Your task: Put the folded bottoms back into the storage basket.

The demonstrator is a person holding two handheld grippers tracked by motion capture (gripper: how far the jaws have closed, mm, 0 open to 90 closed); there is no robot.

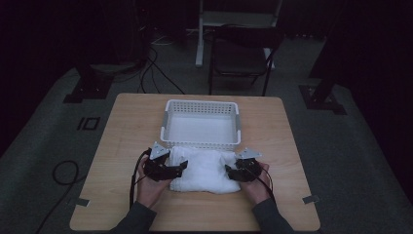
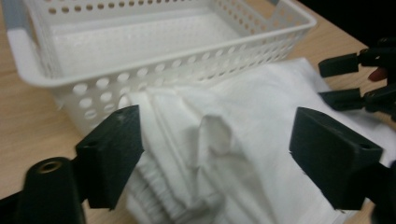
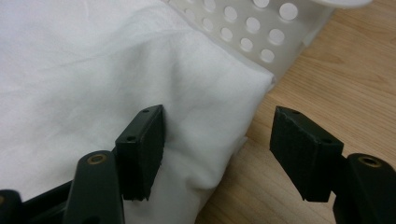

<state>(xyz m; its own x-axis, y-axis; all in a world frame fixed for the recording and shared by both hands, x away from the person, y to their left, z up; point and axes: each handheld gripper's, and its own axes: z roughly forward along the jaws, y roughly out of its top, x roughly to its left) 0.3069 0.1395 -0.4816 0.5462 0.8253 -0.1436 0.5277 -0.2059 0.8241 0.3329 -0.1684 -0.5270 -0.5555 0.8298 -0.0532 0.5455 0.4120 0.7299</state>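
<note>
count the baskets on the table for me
1. The white perforated basket sits at the far middle of the table, empty, right behind the folded white cloth; nothing looks able to hide another.

I'm looking down on a light wood desk (image 1: 122, 146), roughly square w/ rounded corners, standing on grey floor. Two things lie directly on it. A white perforated plastic basket (image 1: 201, 104) sits at the middle of the far half, long side toward me. A folded white cloth (image 1: 204, 168) lies flat on the near half, its far edge touching the basket's near wall; in the left gripper view its top layer is rumpled into a small peak. Bare wood shows to both sides and along the near edge.
</note>
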